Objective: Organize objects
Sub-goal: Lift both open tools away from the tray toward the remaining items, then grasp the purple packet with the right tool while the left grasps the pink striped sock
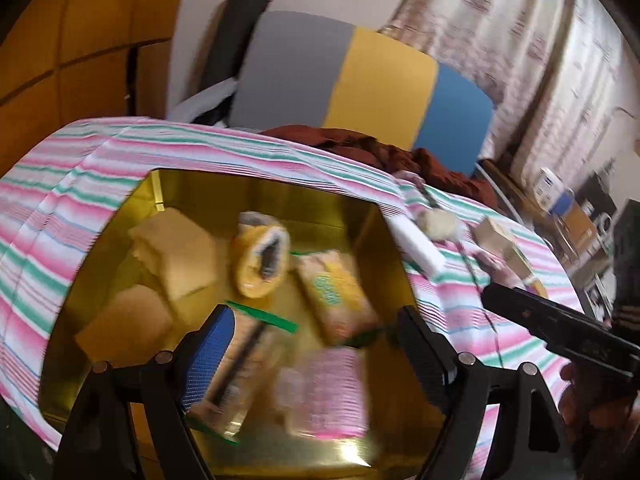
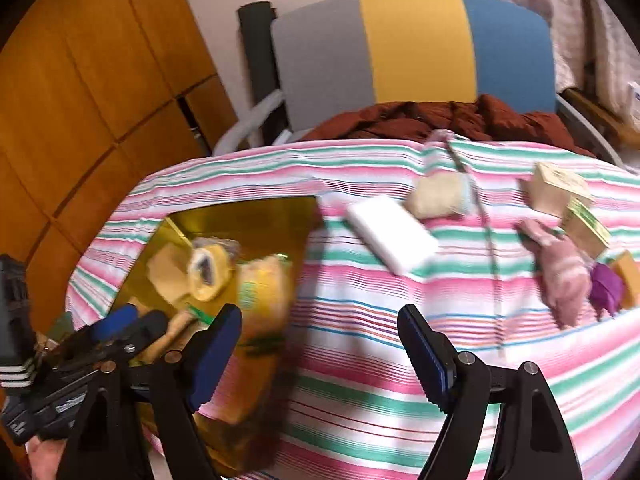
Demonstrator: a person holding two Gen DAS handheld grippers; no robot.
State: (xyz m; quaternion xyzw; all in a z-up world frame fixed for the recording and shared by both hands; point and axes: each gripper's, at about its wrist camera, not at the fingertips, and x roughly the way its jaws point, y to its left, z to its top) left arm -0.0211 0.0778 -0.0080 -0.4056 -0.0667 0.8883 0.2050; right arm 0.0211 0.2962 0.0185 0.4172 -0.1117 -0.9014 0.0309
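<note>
The gold tin (image 1: 120, 216) sits on the striped cloth (image 2: 360, 380) of the worktop and is already partly filled; inside it lie two tan sponges (image 1: 176, 256), a yellow roll (image 1: 260, 256), a yellow packet (image 1: 336, 296), a pink packet (image 1: 324, 392) and a flat pack with a green edge (image 1: 260, 316) (motion blur prevents finer identification). The task is judged roughly half complete, since several items remain loose on the cloth, to the right of the tin; these are a white block (image 2: 392, 232), a beige pad (image 2: 440, 196), a thin stick (image 2: 484, 232), a pale box (image 2: 556, 188), a pink fuzzy item (image 2: 560, 276), a purple item (image 2: 606, 288) and a green-labelled box (image 2: 586, 228).

Left claw (image 1: 312, 336): released, jaws standing wide apart; it hangs above the open tin, and nothing is seen between its blue pads (image 1: 208, 356); whether it touches any of the contents cannot be told from the blurred view.

Right claw (image 2: 320, 344): released, jaws apart and empty; it hangs over bare striped cloth just beside the right wall of the tin, well short of the loose items; it touches nothing visible. The white block is the nearest loose item and the probable next pick.
</note>
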